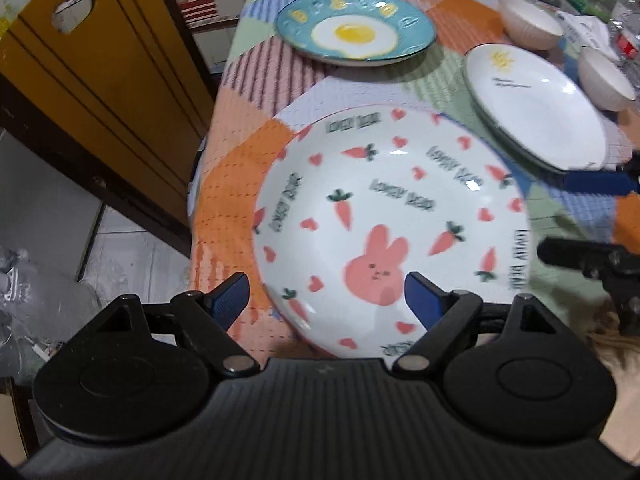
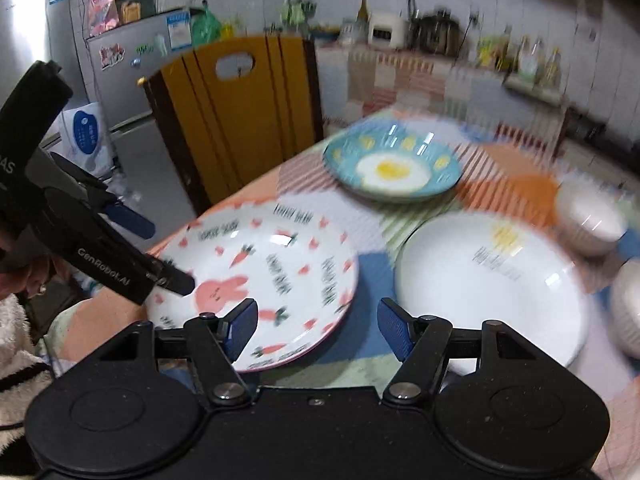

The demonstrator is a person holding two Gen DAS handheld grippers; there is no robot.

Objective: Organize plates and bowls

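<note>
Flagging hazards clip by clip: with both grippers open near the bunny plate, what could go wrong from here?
The bunny plate sits close to the table's near edge; a push from the open left gripper could slide it off. The open right gripper hovers between it and the sun plate, so a sideways move might knock them together. Two white bowls stand close beside the sun plate and could be bumped.

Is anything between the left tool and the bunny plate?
Nothing visible. The left tool is open right at the near rim of the bunny plate, one finger on each side of the rim.
</note>
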